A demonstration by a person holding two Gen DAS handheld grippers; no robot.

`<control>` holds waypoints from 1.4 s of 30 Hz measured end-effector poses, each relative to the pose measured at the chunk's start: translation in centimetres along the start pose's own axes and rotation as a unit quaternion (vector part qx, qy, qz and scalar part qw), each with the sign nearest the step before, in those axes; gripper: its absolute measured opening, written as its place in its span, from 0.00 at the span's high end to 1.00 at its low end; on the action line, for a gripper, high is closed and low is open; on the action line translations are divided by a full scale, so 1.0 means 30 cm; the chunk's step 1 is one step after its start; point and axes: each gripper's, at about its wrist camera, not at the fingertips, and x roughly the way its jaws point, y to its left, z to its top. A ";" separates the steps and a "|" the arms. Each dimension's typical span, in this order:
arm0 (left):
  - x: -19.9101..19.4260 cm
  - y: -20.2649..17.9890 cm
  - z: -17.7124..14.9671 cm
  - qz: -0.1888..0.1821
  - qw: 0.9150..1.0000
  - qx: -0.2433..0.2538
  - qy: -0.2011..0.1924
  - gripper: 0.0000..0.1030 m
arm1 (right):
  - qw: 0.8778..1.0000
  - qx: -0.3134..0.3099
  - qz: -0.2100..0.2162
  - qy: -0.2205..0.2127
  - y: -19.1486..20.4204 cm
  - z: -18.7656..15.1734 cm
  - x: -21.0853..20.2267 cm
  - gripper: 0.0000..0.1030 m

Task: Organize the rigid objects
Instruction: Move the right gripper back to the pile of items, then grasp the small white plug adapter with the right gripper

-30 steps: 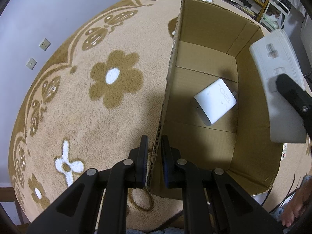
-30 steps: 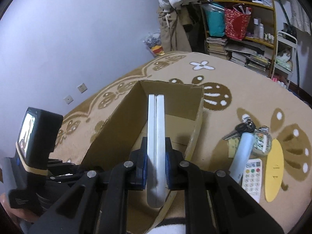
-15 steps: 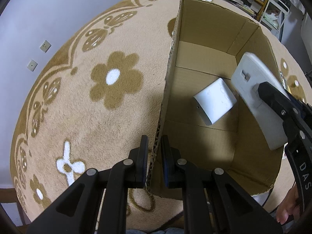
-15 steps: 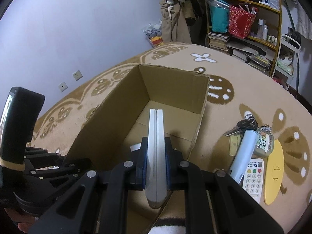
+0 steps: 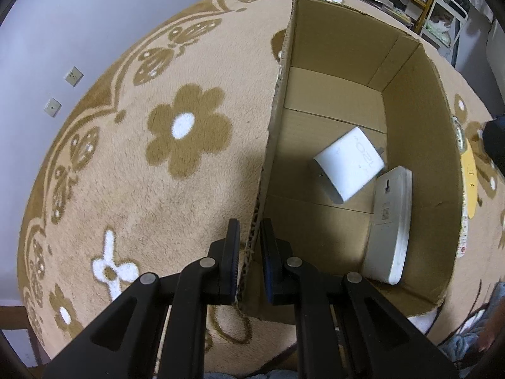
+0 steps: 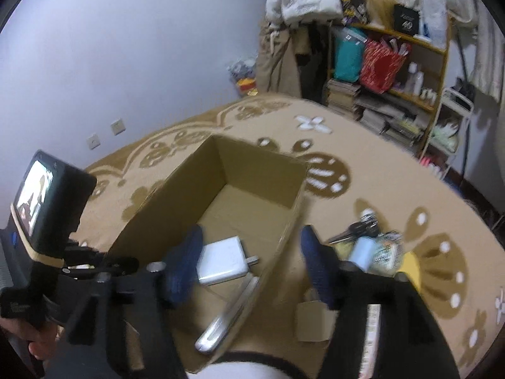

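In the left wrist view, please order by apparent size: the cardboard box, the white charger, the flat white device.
1. cardboard box, by far largest.
2. flat white device, leaning on the box wall.
3. white charger, smaller, though it lies farther from the camera, so this is uncertain.

matt corrugated cardboard box (image 5: 419,101); fuzzy pile carpet (image 5: 132,170); smooth plastic charger (image 5: 348,167).

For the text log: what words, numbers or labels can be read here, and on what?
"40": on the black box on the shelf.
Charger: grey lettering, upside down, not surely readable.
White remote in the box: small barcode label, too small to read.
Left gripper's screen: blurred.
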 end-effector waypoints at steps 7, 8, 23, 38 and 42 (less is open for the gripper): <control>0.000 0.000 0.000 -0.001 1.000 -0.001 0.001 0.88 | 0.998 0.055 -0.031 -0.002 -0.133 -0.001 -0.034 0.06; -0.001 0.000 0.000 -0.001 1.000 -0.001 0.001 0.88 | 0.998 0.060 -0.033 -0.001 -0.149 -0.005 -0.033 0.06; -0.003 -0.001 0.002 -0.001 1.000 0.001 0.000 0.88 | 0.981 0.170 -0.039 0.089 -0.363 -0.116 0.075 0.06; -0.003 -0.002 0.003 0.003 1.000 0.004 0.000 0.86 | 0.974 0.158 -0.027 0.163 -0.355 -0.178 0.177 0.06; -0.003 -0.001 0.003 0.002 1.000 0.002 0.002 0.86 | 0.975 0.148 -0.014 0.168 -0.341 -0.189 0.185 0.06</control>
